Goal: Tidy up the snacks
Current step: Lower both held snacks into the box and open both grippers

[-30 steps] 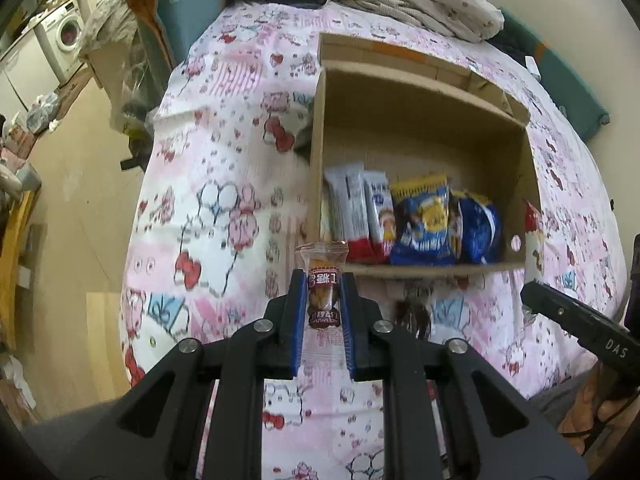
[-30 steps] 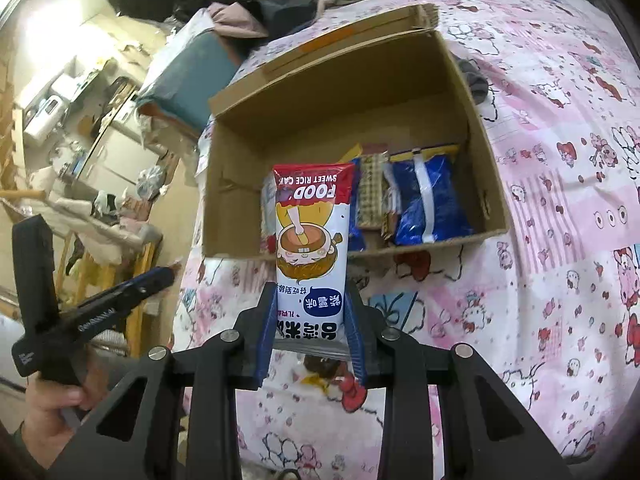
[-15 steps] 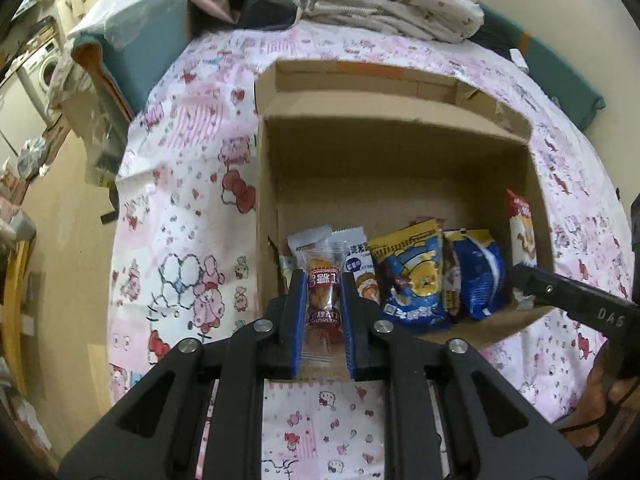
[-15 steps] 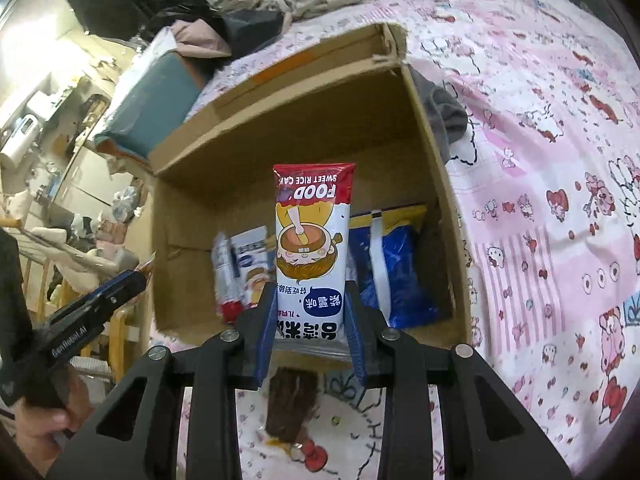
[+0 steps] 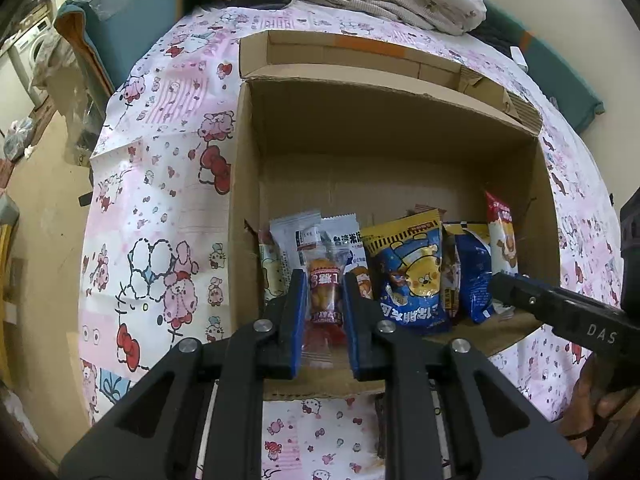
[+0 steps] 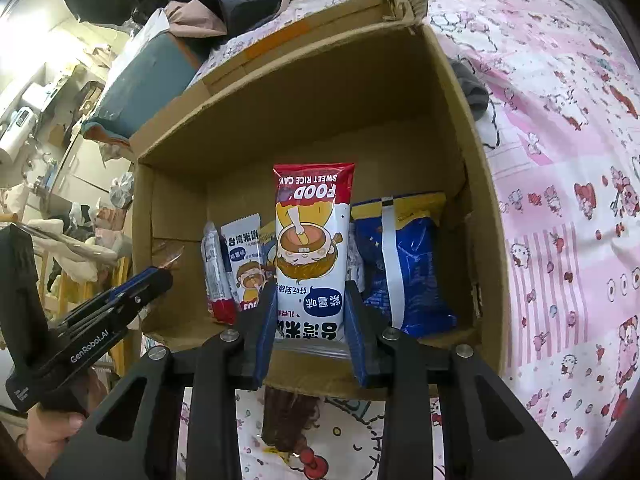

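Left wrist view: the left gripper (image 5: pixel 322 304) points steeply down over the near wall of an open cardboard box (image 5: pixel 244 184) that rests on a bed covered with a pink cartoon-print sheet (image 5: pixel 160 184). Its blue-padded fingers (image 5: pixel 295 320) are clenched on a small clear-wrapped snack (image 5: pixel 325 294) with a red label and a brown piece inside, held upright; the wrapper's crimped end hangs below the pads. Inside the box, a row of packets stands against the near wall: white packets (image 5: pixel 296 236) at the left, a blue and yellow bag (image 5: pixel 408 272) with a cartoon bear in the middle, a dark blue bag (image 5: pixel 474 272) to its right. The right gripper's body enters from the right edge, carrying a red-topped packet beside the box's right wall.

Right wrist view: the right gripper (image 6: pixel 311 320) is grasping a rice cake packet (image 6: pixel 310 248) by its lower part, upright and printed upside down, red band on top, above the near wall of the box. Behind it stand white packets at the left and a dark blue bag at the right. The left gripper appears at the lower left, held by a hand (image 6: pixel 48 436). A brown wrapped item (image 6: pixel 288 416) lies on the sheet just outside the box, below the fingers
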`<state>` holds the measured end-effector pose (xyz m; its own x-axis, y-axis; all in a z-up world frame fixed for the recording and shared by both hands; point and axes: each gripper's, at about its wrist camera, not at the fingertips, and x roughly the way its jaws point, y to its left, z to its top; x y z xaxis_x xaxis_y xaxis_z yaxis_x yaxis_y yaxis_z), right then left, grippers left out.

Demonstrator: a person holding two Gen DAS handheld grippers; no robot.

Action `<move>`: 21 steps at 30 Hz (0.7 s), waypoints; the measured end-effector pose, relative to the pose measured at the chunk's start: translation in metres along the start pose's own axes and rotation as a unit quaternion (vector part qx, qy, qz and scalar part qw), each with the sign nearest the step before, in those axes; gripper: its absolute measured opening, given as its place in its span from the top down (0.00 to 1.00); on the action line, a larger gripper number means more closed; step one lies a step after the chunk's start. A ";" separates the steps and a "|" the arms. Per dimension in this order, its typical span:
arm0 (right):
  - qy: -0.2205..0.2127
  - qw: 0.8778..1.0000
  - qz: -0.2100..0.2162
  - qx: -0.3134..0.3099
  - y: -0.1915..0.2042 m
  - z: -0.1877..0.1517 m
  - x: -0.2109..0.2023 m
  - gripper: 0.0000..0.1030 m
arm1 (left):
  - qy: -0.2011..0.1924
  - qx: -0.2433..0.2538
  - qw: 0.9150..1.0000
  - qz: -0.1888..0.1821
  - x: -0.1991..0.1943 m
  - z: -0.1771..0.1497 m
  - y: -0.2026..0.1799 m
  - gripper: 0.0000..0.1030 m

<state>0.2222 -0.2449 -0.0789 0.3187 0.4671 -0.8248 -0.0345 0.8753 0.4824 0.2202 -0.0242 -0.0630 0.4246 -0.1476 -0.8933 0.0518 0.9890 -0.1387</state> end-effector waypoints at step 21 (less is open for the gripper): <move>-0.031 0.999 0.006 -0.006 0.006 -0.001 -0.018 0.30 | -0.001 0.009 1.000 -0.011 -0.009 -0.013 -0.010 0.14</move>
<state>0.2151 -0.2477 -0.0612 0.3766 0.4696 -0.7985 -0.0504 0.8711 0.4886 0.2042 -0.0331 -0.0587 0.4254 -0.1696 -0.8890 0.0772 0.9855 -0.1511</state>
